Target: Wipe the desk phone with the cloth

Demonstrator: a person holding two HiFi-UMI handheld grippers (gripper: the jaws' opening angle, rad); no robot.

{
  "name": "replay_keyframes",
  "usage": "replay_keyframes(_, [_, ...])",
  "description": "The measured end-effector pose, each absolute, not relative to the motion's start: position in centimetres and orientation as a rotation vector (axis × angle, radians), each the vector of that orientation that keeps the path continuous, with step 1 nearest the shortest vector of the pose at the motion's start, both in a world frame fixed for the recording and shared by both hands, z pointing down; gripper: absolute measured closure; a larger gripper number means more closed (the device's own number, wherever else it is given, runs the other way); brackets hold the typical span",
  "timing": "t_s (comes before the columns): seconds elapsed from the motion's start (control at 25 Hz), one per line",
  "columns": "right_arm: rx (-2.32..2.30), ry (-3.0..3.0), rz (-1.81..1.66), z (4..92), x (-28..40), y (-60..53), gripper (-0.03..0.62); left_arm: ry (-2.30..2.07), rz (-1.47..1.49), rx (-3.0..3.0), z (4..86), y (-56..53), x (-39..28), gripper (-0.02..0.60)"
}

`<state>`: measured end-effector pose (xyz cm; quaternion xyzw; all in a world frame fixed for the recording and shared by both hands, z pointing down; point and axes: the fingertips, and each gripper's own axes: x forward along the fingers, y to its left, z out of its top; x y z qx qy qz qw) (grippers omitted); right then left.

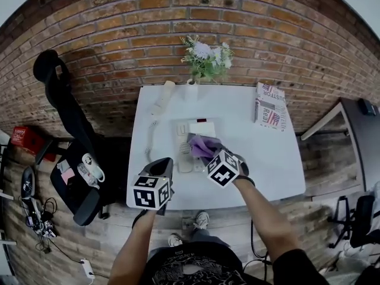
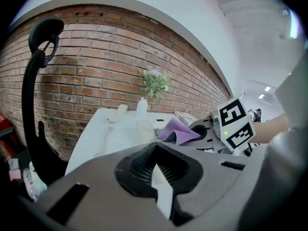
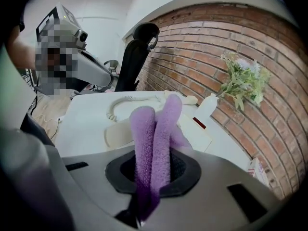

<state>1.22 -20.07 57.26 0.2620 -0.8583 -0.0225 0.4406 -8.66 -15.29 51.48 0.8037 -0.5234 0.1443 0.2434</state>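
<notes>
Nearest the camera, the person's two forearms reach forward over the front edge of the white tabletop [image 1: 267, 159], each holding a gripper with a marker cube. The left gripper [image 2: 155, 171] hangs above the front left corner of the tabletop, its jaws pressed together with nothing between them. To its right and a little farther in, the right gripper [image 3: 150, 179] has its jaws pinched on a purple cloth [image 3: 157, 129], whose folded ends stick out forward in two plush rolls. In the head view the cloth [image 1: 203, 146] sits over the front part of the cream desk phone [image 1: 200, 128], which lies in the middle of the tabletop with a small dark red display at its far edge; whether the cloth actually touches the phone cannot be told. The handset [image 1: 162, 97] is off the phone, lying near the far left corner, and its coiled cord [image 1: 149, 138] trails back along the left side. Just beside the handset, at the far edge, stands a slim white vase [image 1: 191, 90] of green and pale flowers [image 1: 206, 57]. A folded newspaper [image 1: 270, 105] lies at the far right corner. A black office chair [image 1: 59, 97] stands left of the tabletop, and a brick wall [image 1: 119, 22] runs behind everything.
</notes>
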Motion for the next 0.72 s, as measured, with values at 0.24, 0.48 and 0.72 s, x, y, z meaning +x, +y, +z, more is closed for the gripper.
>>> replay_keyframes(0.24, [0.676,-2.117,-0.021,57.8,1.7,-17.9,0.549,-1.401,0.381,2.221,50.9,-14.8,-8.6,0.575])
replay_keyframes(0.48, [0.684,-2.096,0.006,58.3,2.0,-16.1,0.549,-1.376,0.389,2.232,51.0,-13.9,-8.6,0.575])
replay_keyframes(0.72, [0.677,-2.090,0.029,59.1,2.2,-14.0,0.549,-1.366,0.389,2.238,51.0,-13.0,-8.7,0.575])
